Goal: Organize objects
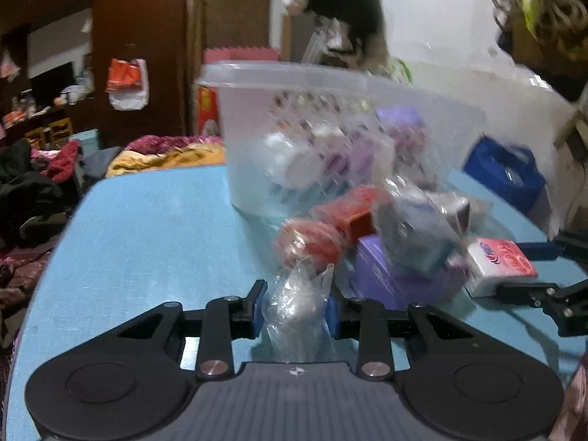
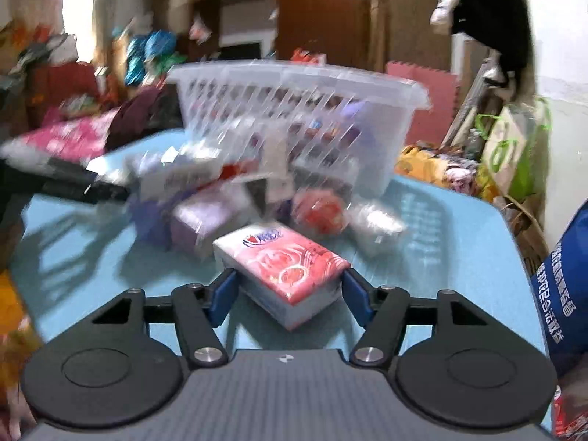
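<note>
Blue tabletop [image 1: 147, 228], cluttered room behind, both views motion-blurred. Your left gripper [image 1: 296, 310]: jaws narrow, clamped on clear crinkled plastic packet [image 1: 296, 316] at near edge. Your right gripper [image 2: 290, 290]: jaws wide, straddling pink tissue pack [image 2: 286, 262], blue pads just beside its ends, contact unclear. Pile of purple box [image 1: 382, 275], red wrapped items [image 1: 308, 244] mid-table. White lattice basket [image 1: 294, 110] far side, already holding items.

blur: basket [image 1: 294, 117] contents unreadable | pile [image 2: 205, 198] smeared | blue bag [image 2: 562, 286] cut by right edge
</note>
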Demonstrator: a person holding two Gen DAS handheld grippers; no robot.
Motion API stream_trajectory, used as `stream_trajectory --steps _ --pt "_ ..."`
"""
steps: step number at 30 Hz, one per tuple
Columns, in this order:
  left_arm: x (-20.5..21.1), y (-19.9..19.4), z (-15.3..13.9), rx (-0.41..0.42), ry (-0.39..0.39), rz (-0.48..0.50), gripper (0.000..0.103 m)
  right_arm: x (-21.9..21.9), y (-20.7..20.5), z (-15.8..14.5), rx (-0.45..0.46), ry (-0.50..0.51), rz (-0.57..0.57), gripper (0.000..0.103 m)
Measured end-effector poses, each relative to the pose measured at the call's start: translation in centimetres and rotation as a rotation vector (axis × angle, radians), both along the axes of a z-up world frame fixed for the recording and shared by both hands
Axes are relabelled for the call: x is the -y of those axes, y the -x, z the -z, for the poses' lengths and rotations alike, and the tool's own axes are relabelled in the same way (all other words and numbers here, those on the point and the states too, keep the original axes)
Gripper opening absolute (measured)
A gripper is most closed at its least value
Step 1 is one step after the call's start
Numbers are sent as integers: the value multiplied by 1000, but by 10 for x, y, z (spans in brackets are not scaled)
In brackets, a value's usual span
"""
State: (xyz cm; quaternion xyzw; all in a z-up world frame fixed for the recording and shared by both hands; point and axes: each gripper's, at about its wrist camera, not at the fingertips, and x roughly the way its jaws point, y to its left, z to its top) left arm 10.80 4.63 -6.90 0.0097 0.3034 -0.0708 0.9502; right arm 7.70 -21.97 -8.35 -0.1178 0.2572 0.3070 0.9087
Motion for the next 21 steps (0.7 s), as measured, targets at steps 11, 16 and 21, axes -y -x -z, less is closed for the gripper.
stream_trajectory --steps 11,16,21 --pt "21 4 0 18 -137 12 49 -25 -16 -1 25 71 -44 83" --pt "10 10 -4 56 -68 -16 44 -6 1 -3 39 19 -63 75" --pt "-2 16 -3 51 40 -4 44 24 16 -19 77 -127 -28 75"
